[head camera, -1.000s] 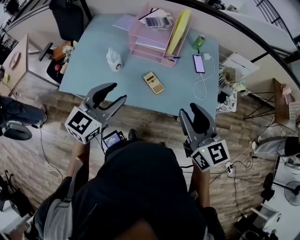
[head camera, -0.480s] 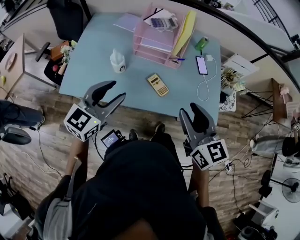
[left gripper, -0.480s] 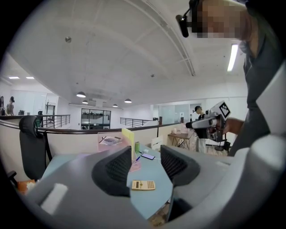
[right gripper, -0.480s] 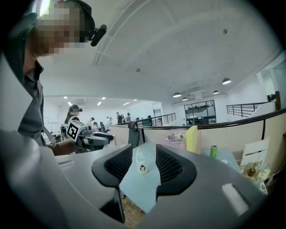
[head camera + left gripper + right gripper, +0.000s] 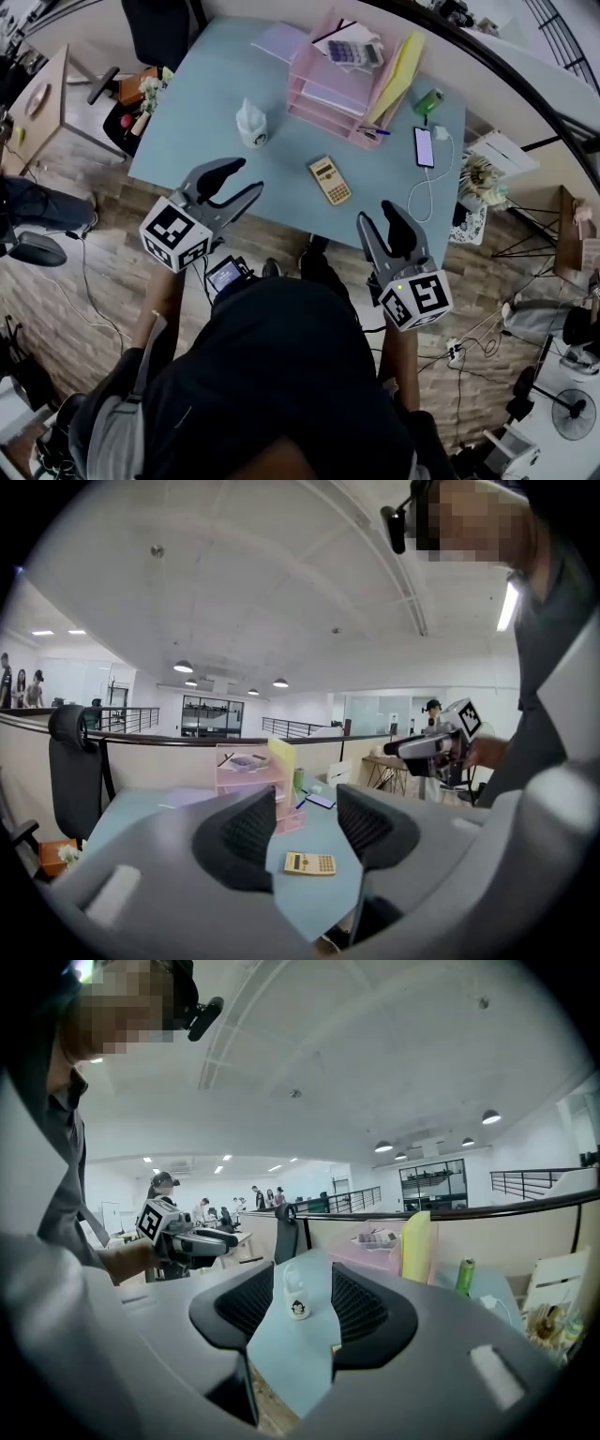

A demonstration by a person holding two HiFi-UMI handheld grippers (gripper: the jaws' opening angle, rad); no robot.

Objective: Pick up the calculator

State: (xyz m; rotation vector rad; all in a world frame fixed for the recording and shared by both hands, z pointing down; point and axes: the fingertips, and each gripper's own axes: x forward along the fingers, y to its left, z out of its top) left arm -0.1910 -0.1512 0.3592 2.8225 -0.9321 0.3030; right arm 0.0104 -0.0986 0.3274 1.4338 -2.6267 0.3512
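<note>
Calculator [image 5: 330, 180] flat, long axis slanting toward right gripper [image 5: 377, 212], the nearer one: jaws just opened slightly, empty. Left gripper [image 5: 246, 178] farther from calculator, jaws apart, empty.

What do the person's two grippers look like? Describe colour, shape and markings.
Left gripper and right gripper: grey bodies, two curved jaws with black ribbed pads, each carrying a white cube with black square markers. The right's jaws, just opening, hold nothing.
</note>
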